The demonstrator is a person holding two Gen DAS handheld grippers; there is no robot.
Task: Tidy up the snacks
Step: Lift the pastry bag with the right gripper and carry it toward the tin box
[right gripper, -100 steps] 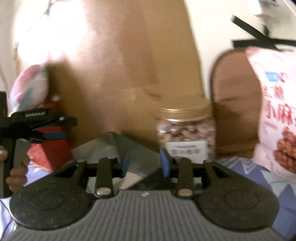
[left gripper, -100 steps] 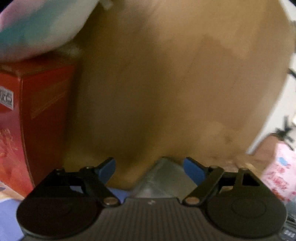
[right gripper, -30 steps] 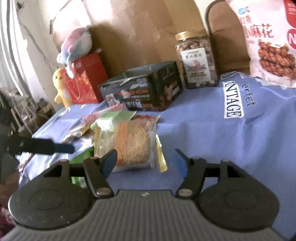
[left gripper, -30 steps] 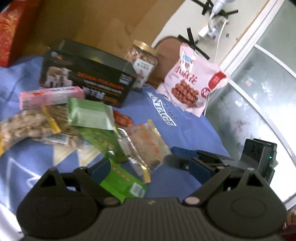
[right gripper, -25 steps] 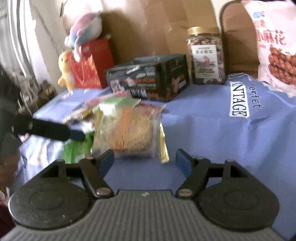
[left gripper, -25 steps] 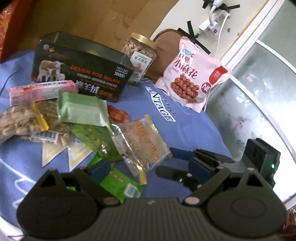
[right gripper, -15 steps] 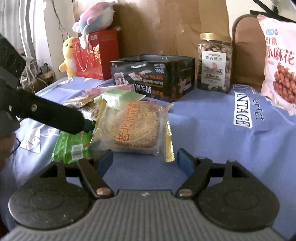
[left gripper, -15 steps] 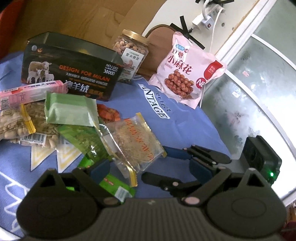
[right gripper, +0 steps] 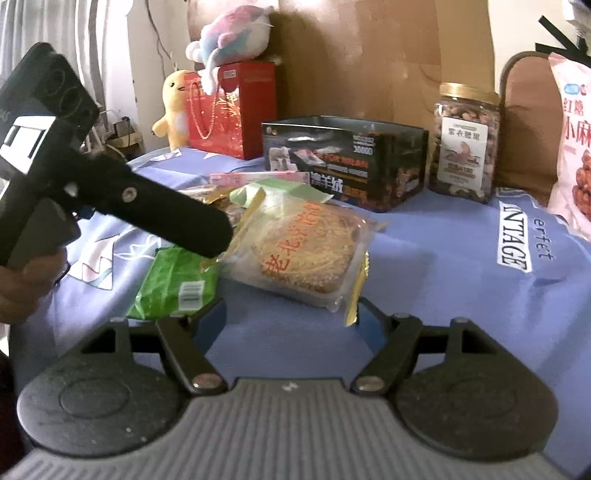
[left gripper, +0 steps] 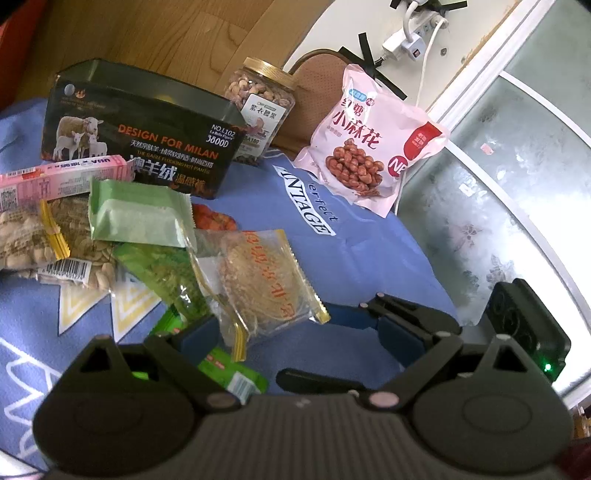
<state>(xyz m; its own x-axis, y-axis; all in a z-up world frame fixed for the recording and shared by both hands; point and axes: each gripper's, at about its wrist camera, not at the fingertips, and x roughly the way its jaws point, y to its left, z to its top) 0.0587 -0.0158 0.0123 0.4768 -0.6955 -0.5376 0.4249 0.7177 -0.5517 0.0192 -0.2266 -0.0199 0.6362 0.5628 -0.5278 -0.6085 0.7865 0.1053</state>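
Hiding green packet (left gripper: 236,380) behind tongs (left gripper: 295,339)

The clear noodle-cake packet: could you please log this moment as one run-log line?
stage: approach | target: clear noodle-cake packet on blue cloth | right gripper: open, packet ahead, not gripped | left gripper: open, empty

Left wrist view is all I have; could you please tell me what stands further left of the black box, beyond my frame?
Observer: A red box stands there, with a pastel plush toy lying on top.
Operator: Thank you. Is anything next to it?
Observer: Yes, a yellow duck plush stands by its left side.
Operator: And how does the right gripper look from its own camera?
Observer: The right gripper is open, facing the clear pastry packet close ahead.
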